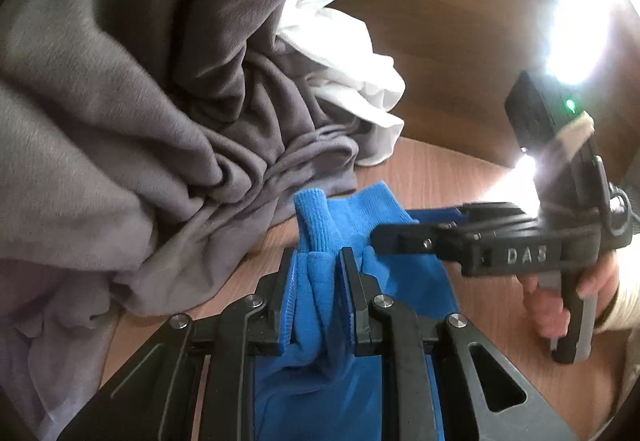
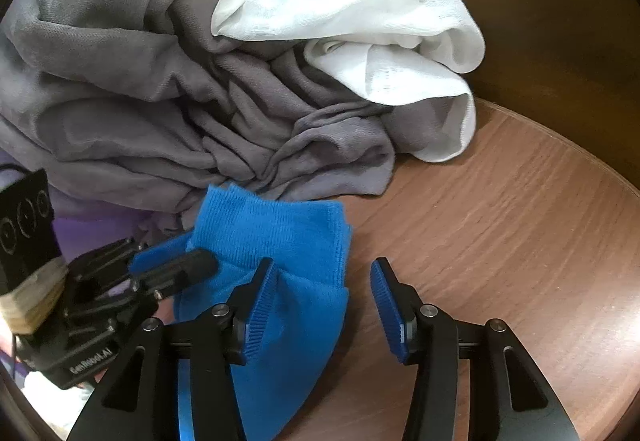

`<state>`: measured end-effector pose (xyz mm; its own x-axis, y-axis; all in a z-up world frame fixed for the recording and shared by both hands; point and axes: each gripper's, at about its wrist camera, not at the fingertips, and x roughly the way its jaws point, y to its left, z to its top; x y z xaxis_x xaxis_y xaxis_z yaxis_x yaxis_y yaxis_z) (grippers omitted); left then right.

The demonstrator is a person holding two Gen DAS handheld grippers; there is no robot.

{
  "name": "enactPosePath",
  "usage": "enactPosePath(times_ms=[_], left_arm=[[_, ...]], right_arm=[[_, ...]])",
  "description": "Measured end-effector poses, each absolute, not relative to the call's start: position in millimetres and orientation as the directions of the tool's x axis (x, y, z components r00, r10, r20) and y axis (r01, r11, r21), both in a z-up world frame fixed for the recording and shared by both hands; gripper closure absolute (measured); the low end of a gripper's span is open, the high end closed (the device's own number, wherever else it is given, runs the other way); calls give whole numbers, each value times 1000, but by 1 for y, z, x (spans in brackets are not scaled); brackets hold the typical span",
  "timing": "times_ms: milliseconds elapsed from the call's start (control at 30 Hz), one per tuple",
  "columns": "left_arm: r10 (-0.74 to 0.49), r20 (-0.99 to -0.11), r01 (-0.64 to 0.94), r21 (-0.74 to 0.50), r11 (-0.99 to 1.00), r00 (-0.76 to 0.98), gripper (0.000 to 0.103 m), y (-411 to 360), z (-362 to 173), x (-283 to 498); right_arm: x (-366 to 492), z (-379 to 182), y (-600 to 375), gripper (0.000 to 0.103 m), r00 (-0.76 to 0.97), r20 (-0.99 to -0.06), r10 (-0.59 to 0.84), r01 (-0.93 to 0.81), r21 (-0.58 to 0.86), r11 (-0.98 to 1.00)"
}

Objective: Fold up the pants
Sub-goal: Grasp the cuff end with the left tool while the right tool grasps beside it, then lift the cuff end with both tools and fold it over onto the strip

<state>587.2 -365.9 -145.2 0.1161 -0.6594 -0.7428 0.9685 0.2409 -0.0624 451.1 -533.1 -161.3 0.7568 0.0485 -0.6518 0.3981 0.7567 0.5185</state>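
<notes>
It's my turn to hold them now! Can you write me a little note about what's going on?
Left hand-held gripper: shut on the blue garment, bunching its fabric.
Right hand-held gripper: open, jaws apart over the same blue piece, gripping nothing.
The blue garment lies on the wooden table, with a crumpled grey cloth and a white cloth piled behind it.
Done: only a pinch taken, no neat fold visible.
Left: flatten and fold it.

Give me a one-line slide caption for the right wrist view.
Right gripper open over the blue garment on the wooden table, grey cloth and white cloth heaped behind.
</notes>
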Motion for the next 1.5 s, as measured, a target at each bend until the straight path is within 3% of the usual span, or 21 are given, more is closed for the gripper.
enactPosePath(times_ms=[167, 200, 333, 567, 967, 1500], left_arm=[[-657, -745, 964, -74, 255, 116, 83, -365, -147, 591], [-656, -744, 964, -67, 259, 124, 83, -366, -147, 590], [-673, -729, 961, -77, 267, 128, 83, -360, -141, 589], [-721, -681, 958, -103, 269, 130, 82, -332, -112, 586], [-754, -639, 973, -39, 226, 150, 82, -264, -63, 568], [-760, -641, 990, -8, 143, 105, 83, -160, -64, 557]], right_arm=[[466, -163, -534, 57, 757, -646, 96, 358, 533, 767], [469, -164, -532, 68, 756, -646, 108, 350, 537, 768], [470, -159, -524, 82, 759, -645, 91, 338, 509, 791], [452, -111, -488, 83, 803, -596, -19, 298, 373, 879], [425, -46, -391, 83, 853, -507, -126, 223, 134, 966], [392, -35, -228, 87, 842, -504, -195, 174, -89, 981]])
